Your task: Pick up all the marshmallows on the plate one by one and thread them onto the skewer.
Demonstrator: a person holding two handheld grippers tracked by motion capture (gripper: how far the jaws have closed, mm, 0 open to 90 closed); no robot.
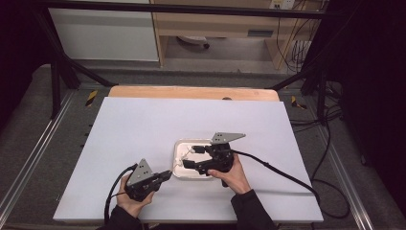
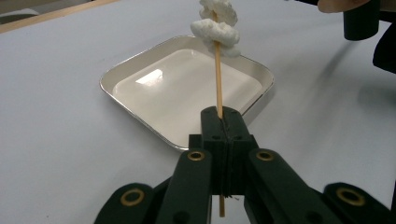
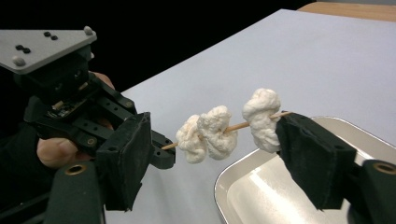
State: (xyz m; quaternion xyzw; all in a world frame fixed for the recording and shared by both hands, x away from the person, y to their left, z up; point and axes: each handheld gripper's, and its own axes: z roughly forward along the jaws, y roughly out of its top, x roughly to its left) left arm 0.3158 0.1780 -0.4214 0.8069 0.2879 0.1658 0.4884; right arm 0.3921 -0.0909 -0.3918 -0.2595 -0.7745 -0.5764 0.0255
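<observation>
Skewer (image 3: 233,126) w/ 3 dough lumps, nearly level over tray (image 2: 116,74), butt clamped in left tool (image 2: 223,122); right tool (image 3: 215,154) open around it.

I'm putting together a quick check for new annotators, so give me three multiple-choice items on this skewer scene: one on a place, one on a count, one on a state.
1. Where does the metal tray sit?
A. on the white table cover
B. on the floor
C. on a shelf

2. How many white puffy pieces are on the wooden skewer?
A. one
B. three
C. six

3. How do the left tongs stand?
A. wide open, nothing between them
B. shut on the skewer
C. shut on the tray's rim

Answers:
1 A, the tray rests flat on the white cover in the high view.
2 B, the right gripper view shows three lumps threaded in a row.
3 B, the left gripper view shows the stick pinched between the closed jaws.
</observation>
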